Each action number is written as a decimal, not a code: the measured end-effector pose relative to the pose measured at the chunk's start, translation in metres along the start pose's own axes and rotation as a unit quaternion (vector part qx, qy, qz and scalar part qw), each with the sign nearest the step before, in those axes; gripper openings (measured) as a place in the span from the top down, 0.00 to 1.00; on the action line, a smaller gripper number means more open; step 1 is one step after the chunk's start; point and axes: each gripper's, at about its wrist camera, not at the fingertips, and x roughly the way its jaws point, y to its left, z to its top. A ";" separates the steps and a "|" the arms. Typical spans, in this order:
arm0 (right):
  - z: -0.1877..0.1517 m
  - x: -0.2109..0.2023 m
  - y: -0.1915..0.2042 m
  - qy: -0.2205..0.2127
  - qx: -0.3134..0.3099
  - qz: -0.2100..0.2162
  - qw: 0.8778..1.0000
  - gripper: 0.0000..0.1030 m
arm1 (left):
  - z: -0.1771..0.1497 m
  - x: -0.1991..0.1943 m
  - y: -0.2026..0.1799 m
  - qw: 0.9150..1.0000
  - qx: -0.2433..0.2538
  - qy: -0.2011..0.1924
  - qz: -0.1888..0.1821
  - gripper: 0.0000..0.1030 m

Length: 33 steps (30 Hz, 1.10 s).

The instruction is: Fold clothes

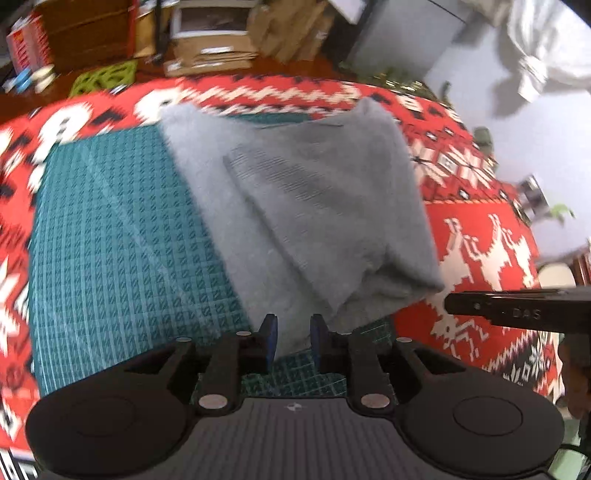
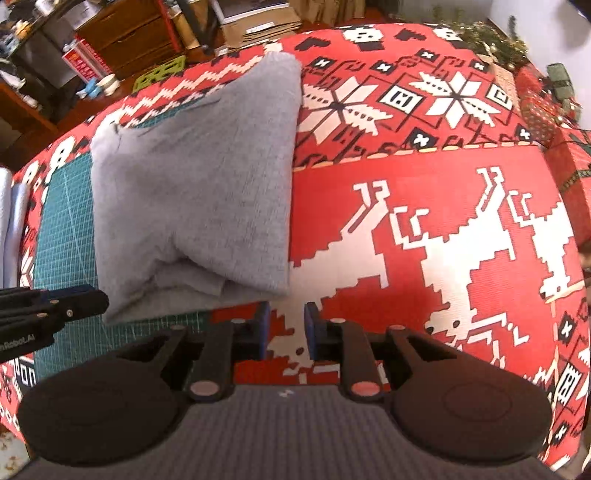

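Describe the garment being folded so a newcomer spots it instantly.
Start at the red patterned tablecloth; on it lies a teal grid cutting mat. The folded grey garment lies across the mat's right edge: the only plain, soft, unpatterned thing there.

Wooden drawers (image 2: 125, 37) and cardboard boxes (image 2: 255, 27) behind table; pale wall (image 1: 535, 147) right.

The right gripper (image 2: 285, 325) is shown with its jaws parted and nothing between them, above the red patterned cloth (image 2: 424, 206); a folded grey garment (image 2: 195, 192) is seen ahead and to its left, partly on a green cutting mat (image 2: 62, 236); the left gripper (image 2: 55, 310) is seen at far left.
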 end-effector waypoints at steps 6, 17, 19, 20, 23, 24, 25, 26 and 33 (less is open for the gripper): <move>0.007 -0.003 -0.019 -0.019 0.082 0.033 0.996 0.79 | 0.000 0.005 0.027 0.997 -0.079 0.009 -0.005 0.81; 0.022 0.028 -0.035 -0.014 0.182 0.078 0.980 0.80 | 0.015 0.023 0.033 0.992 -0.115 0.022 -0.039 0.95; 0.022 0.031 -0.029 -0.011 0.175 0.075 0.982 0.94 | 0.016 0.022 0.031 0.993 -0.111 0.017 -0.039 0.96; 0.022 0.032 -0.025 -0.010 0.169 0.071 0.983 0.95 | 0.017 0.020 0.031 0.993 -0.109 0.013 -0.039 0.96; 0.021 0.029 -0.016 -0.014 0.161 0.071 0.984 0.96 | 0.016 0.011 0.033 0.994 -0.106 0.004 -0.038 0.96; 0.020 0.027 -0.014 -0.016 0.162 0.074 0.984 0.96 | 0.014 0.006 0.035 0.994 -0.103 0.003 -0.039 0.96; 0.019 0.024 -0.012 -0.018 0.163 0.077 0.984 0.96 | 0.012 0.002 0.038 0.994 -0.100 0.002 -0.040 0.96; 0.017 0.021 -0.008 -0.020 0.162 0.080 0.983 0.96 | 0.010 -0.003 0.040 0.994 -0.097 0.001 -0.041 0.96; -0.013 0.004 0.024 -0.019 0.160 0.098 0.982 0.96 | -0.004 -0.034 0.058 0.996 -0.079 -0.004 -0.047 0.96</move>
